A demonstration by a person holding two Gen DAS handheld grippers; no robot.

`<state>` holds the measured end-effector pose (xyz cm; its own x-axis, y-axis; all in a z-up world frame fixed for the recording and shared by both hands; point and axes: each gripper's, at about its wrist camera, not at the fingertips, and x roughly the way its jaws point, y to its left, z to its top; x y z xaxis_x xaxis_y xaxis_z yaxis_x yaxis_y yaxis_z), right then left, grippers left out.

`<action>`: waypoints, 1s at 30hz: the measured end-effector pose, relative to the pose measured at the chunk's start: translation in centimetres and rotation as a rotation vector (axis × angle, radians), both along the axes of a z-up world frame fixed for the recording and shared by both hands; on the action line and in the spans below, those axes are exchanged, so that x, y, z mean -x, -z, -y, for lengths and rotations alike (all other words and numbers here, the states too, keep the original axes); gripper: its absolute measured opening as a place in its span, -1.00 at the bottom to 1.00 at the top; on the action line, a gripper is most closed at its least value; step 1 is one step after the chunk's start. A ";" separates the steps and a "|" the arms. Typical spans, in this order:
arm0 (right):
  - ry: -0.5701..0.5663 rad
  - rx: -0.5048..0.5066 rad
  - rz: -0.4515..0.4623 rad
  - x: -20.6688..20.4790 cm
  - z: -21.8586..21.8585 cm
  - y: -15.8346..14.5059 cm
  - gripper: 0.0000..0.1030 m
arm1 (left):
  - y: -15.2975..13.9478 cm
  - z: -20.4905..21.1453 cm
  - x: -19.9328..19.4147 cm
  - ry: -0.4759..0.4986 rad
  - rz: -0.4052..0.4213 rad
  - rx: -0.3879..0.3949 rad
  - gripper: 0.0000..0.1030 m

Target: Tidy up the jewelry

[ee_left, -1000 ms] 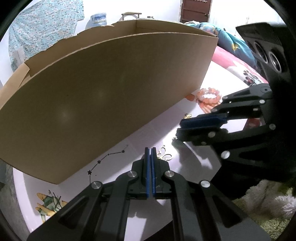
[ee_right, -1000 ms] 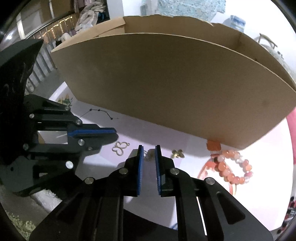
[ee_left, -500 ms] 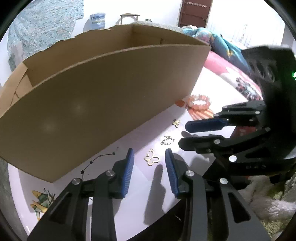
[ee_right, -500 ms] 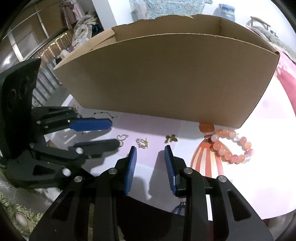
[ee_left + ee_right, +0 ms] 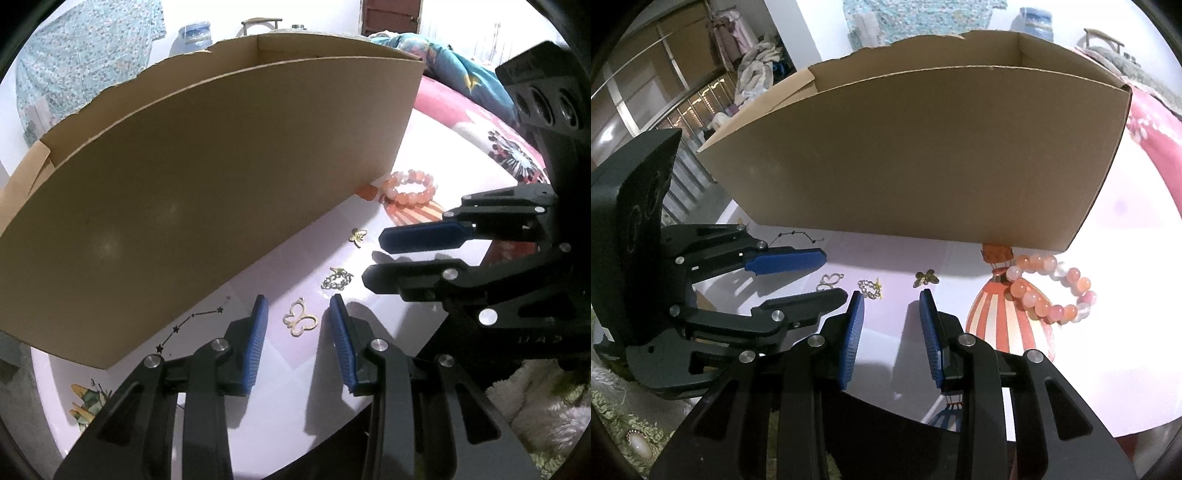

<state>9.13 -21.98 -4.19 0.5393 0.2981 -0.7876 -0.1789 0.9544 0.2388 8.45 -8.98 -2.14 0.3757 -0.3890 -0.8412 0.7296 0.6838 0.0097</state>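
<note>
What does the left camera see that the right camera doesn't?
Only the left wrist view shows the blue patterned bedding and a dark door. Only the right wrist view shows hanging clothes and lit shelves. Both show the cardboard box, butterfly outline charm, bead bracelet, and both open tools.

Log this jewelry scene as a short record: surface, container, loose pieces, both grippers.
surface: white tabletop with printed pictures
container: brown cardboard box, open at the top, behind the jewelry
bracelet: pink and orange bead bracelet, near the box corner
charms: gold openwork butterfly pendant; small silver chain piece; small gold butterfly charm, all in a row on the tabletop
left gripper: open, empty, butterfly pendant between its fingertips
right gripper: open, empty
</note>
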 end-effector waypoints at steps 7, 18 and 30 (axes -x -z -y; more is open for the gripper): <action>0.002 -0.007 0.007 -0.2 0.2 -0.2 -0.41 | -0.2 -0.3 0.0 0.016 -0.010 -0.010 -0.50; -0.004 0.003 0.012 -0.2 0.0 -0.2 -0.41 | -0.2 -0.2 0.2 0.043 0.014 -0.008 -0.70; -0.050 0.043 0.029 -0.2 -1.3 -0.6 -0.41 | -1.0 -1.5 0.2 0.013 0.041 0.015 -0.70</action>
<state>9.30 -20.73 -3.63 0.5470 0.2919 -0.7846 -0.2331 0.9533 0.1921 8.30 -7.52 -1.12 0.4043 -0.4060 -0.8196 0.7374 0.6748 0.0295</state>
